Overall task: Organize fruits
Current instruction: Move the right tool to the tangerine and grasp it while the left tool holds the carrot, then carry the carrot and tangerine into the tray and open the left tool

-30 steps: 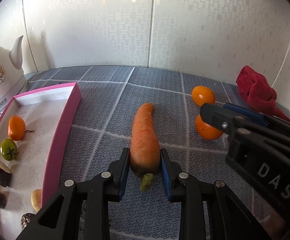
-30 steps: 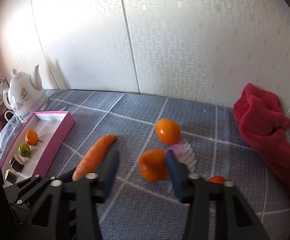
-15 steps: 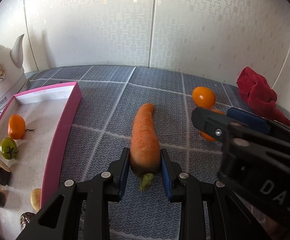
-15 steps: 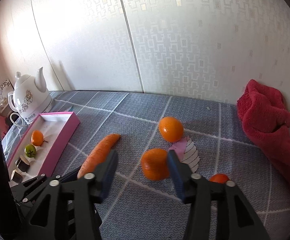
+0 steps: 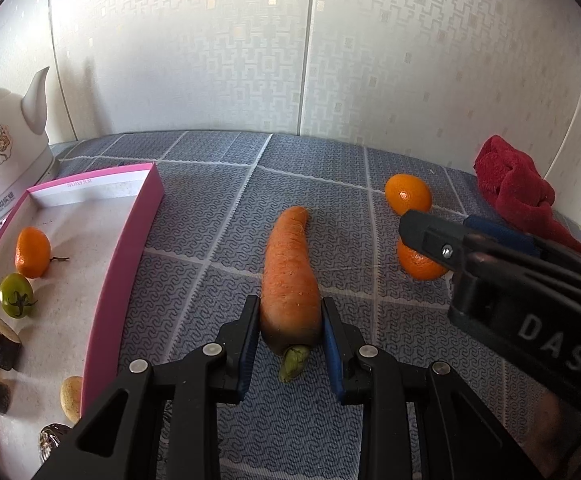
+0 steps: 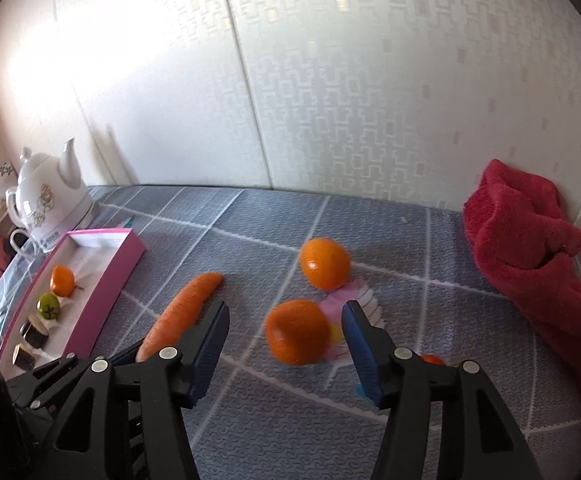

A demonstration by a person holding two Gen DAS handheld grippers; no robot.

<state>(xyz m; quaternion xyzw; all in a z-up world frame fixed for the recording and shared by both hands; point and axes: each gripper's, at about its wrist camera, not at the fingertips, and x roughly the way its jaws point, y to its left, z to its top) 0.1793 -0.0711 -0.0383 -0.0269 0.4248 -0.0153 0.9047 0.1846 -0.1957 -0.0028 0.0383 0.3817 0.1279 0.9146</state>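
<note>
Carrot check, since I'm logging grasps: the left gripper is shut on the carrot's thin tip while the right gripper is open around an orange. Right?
Not quite. The left gripper is shut on the carrot at its thick stem end, not the thin tip, as the left wrist view shows. The right gripper is indeed open around an orange.

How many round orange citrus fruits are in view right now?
3. One small orange fruit lies in the pink box; two lie on the grey cloth: the far orange and the near orange between the right gripper fingers. More may be hidden.
</note>
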